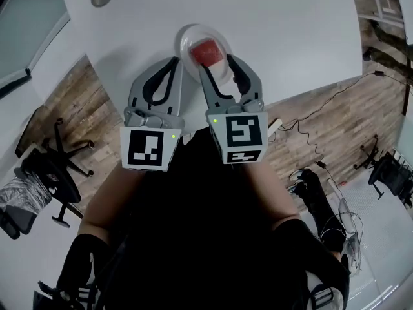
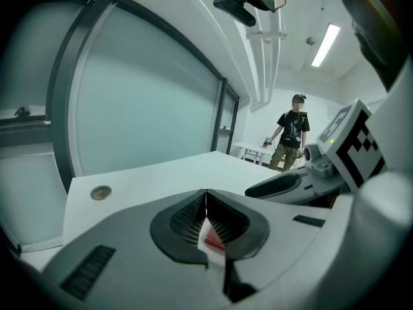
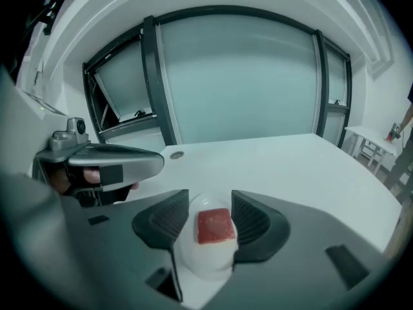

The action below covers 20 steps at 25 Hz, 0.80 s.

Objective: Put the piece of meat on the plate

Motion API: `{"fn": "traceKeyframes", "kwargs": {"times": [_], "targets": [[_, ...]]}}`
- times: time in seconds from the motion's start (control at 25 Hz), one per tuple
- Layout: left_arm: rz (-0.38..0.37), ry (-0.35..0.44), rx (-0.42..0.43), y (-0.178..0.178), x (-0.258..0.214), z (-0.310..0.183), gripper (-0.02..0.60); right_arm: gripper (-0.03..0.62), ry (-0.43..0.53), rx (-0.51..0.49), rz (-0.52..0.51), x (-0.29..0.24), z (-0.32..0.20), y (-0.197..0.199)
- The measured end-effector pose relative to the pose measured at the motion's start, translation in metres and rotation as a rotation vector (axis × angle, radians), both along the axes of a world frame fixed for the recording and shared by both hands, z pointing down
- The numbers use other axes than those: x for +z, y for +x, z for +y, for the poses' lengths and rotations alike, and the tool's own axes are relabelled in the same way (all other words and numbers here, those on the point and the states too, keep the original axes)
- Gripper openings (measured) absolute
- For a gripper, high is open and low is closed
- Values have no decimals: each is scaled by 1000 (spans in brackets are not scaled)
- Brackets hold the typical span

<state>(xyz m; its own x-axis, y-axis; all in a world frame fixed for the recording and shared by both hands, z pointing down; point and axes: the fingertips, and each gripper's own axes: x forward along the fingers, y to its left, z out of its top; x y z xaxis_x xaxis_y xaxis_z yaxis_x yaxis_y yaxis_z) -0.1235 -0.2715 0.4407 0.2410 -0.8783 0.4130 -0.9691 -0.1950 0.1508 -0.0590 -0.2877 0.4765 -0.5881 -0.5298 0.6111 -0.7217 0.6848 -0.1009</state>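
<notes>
1 piece of meat (image 1: 208, 51) lies on the white plate (image 1: 184, 39) on the table (image 1: 277, 31), below the right gripper's (image 1: 214, 62) parted, empty jaws, untouched. The left gripper (image 1: 175, 62) alongside is closed, empty.

Red meat (image 1: 208, 52), white plate (image 1: 184, 41), white table (image 1: 277, 31), brown wood-plank floor (image 1: 64, 105).

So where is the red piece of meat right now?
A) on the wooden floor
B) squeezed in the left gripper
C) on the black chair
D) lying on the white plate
D: the piece of meat lies flat on the plate on the white table, and the right gripper has its jaws apart on either side of it, not pressing on it.
</notes>
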Motion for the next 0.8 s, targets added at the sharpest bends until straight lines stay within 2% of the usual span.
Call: {"fn": "traceKeyframes", "kwargs": {"times": [0.36,0.64,0.8], "targets": [[-41,165,0,36,-78,2,3,13,189,44,-85,-81,-4,37],[-71,280,-14,53,-128,11,3,3,338,40,-220,-156,-5,60],[-81,345,-18,56,-158,16,3,3,413,24,-279,-194,1,60]]}}
